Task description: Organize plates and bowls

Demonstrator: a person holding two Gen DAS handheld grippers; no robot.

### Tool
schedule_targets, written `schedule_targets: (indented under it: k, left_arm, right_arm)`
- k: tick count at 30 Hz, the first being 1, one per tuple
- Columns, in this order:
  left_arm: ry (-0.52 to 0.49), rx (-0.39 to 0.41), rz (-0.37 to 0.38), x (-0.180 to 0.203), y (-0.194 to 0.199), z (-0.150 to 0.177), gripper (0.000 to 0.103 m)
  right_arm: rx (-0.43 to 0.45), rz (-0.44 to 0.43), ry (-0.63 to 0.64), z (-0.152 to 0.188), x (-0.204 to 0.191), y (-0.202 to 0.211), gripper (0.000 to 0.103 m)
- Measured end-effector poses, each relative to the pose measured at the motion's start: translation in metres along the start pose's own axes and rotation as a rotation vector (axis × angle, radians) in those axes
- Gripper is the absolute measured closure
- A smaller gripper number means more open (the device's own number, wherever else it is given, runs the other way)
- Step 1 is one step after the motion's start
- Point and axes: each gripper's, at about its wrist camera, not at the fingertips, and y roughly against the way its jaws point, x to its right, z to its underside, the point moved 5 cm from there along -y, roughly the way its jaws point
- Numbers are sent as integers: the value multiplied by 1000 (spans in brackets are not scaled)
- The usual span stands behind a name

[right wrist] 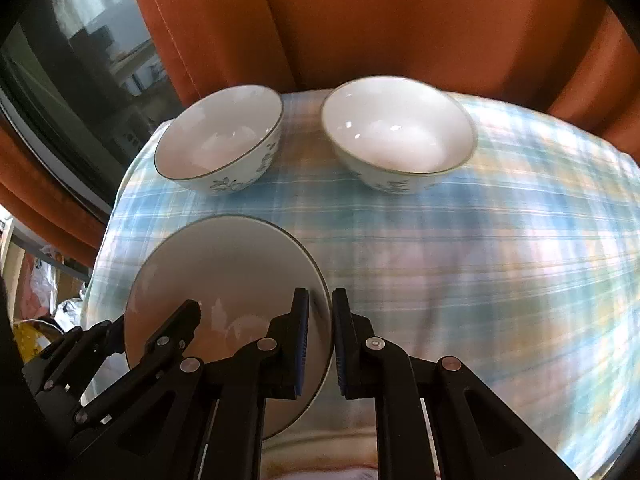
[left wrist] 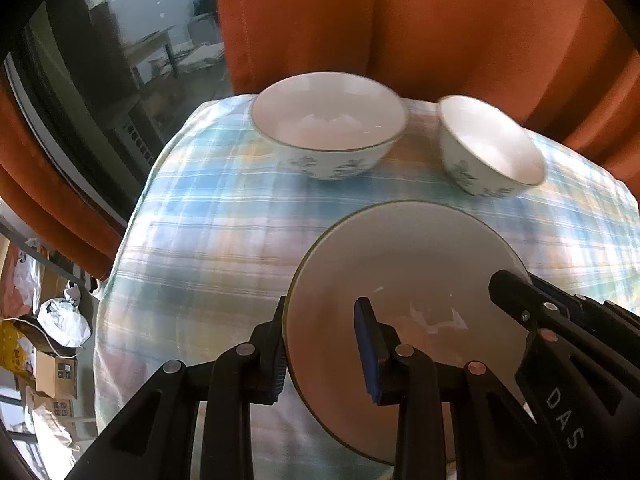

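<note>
The left gripper [left wrist: 326, 354] had its jaws pinching the left rim of the plate [left wrist: 404, 264], one pad outside the edge and one on the white face. The right gripper [right wrist: 320, 344] did the same on the opposite rim of the plate [right wrist: 224, 268], its jaws pressed close onto the thin edge. Both pointed steeply down. The plate lay near the front edge of the surface [left wrist: 208, 216], roughly mid-way along it.

This looked like the grasping step, with both grips set and the lift not yet begun. Judging by the layout, the next move called for raising both sides evenly, keeping the plate level so the glazed rim would not slip from the pads, then carrying it clear of the bowls.

Two bowls stood along the back edge: a wide bowl [left wrist: 330, 126] toward the left and a second bowl [left wrist: 490, 146] toward the right, close together but apart. A blue checked cloth [right wrist: 480, 248] covered the surface. Behind hung an orange curtain [left wrist: 400, 20], with a dark window [left wrist: 120, 60] at the left, and boxes and bags [left wrist: 56, 344] cluttered the floor below.
</note>
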Motion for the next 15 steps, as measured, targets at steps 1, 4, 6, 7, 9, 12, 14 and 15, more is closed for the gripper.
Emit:
schedule_targets:
  k: [1,4,6,7,9,12,14,15]
  left_arm:
    - [-4,3,5,5,3,1,73]
    - [-22,22,17,23,19,6,73]
    - [-28,31,20,34,29,10,73]
    - [-31,37,21,38,35,12,73]
    - [-34,53,12,48,44,15,73]
    - [-30,63,-10,61,55,22,73]
    - [-26,70,-20,71,63,28,73]
    - [-25,74,-26,75,67,30,73]
  right_arm:
    - [7,10,1,1,4,5,88]
    - [26,34,-5,5,19,21,88]
    - [34,38,-16,9,29,32,88]
    - [39,40,-19,11,33,37,88]
    - [50,44,-17,15,41,49,88]
    - [65,44,-7,22,52,65,88]
    - [75,42,-1,27,61,75,88]
    - [77,37,1,29,65,79,88]
